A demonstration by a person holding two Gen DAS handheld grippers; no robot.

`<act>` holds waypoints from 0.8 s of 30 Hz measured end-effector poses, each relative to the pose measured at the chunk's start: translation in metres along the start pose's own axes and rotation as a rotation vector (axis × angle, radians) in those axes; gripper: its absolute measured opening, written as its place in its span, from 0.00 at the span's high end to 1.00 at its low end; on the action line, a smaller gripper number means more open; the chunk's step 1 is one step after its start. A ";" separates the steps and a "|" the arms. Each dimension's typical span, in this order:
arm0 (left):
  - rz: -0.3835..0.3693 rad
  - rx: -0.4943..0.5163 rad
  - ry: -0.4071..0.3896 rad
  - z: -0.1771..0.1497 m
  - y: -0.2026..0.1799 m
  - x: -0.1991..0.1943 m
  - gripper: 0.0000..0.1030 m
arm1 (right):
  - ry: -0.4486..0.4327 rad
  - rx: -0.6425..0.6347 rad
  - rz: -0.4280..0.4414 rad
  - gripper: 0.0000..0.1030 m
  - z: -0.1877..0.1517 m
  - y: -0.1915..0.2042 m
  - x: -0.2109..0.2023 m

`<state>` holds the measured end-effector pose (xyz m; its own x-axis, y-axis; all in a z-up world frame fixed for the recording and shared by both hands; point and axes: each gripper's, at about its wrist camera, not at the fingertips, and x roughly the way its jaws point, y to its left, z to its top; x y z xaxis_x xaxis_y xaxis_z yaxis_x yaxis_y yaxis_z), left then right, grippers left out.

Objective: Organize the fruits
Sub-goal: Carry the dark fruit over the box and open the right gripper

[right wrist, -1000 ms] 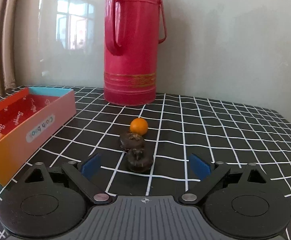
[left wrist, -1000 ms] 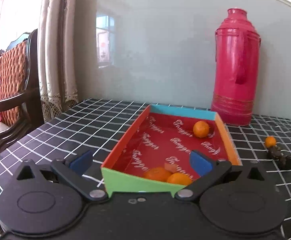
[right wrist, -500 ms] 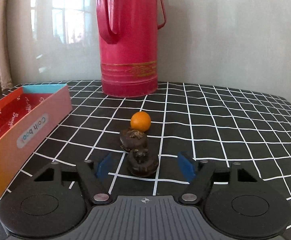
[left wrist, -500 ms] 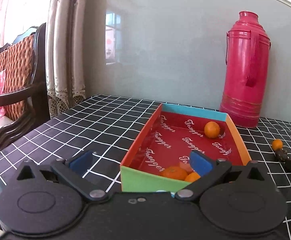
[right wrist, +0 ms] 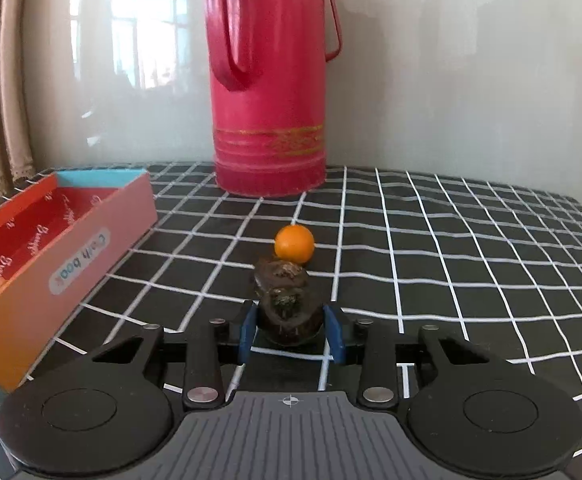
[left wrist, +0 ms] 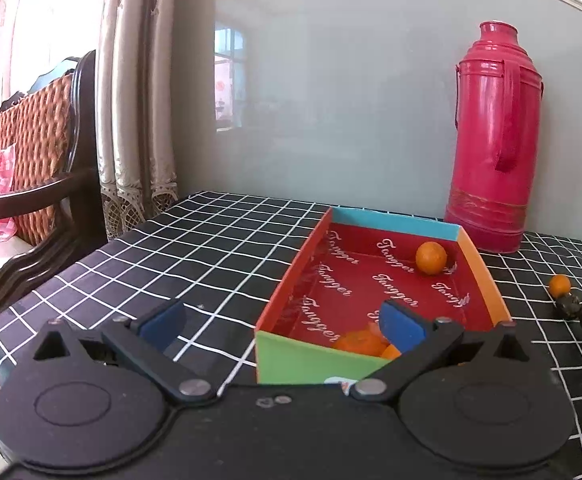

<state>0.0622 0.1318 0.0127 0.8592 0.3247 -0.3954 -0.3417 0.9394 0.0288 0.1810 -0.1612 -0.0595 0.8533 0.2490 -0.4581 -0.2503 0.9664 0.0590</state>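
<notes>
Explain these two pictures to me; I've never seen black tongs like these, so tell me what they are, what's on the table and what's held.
No robot here: a person holds a two-finger gripper in each hand, each with a camera looking along its fingers. In the left view, the left gripper is open, hovering by a colourful box holding oranges. In the right view, the right gripper has just been closing around a dark brown fruit; its blue pads sit against it. Behind it lie a second dark fruit, a loose orange and a red thermos on the checked tablecloth.

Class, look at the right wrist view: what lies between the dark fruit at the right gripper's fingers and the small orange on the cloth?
In the right wrist view, a second dark fruit lies between the nearer dark fruit and the orange.
</notes>
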 end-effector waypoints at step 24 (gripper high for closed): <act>0.064 -0.035 -0.008 -0.003 0.034 -0.006 0.06 | -0.237 -0.070 0.285 0.64 0.010 0.094 -0.032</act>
<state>0.0445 0.1615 0.0137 0.8378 0.3854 -0.3867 -0.4095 0.9121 0.0217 0.1346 -0.0782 -0.0300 0.8251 0.5230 -0.2138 -0.5165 0.8515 0.0899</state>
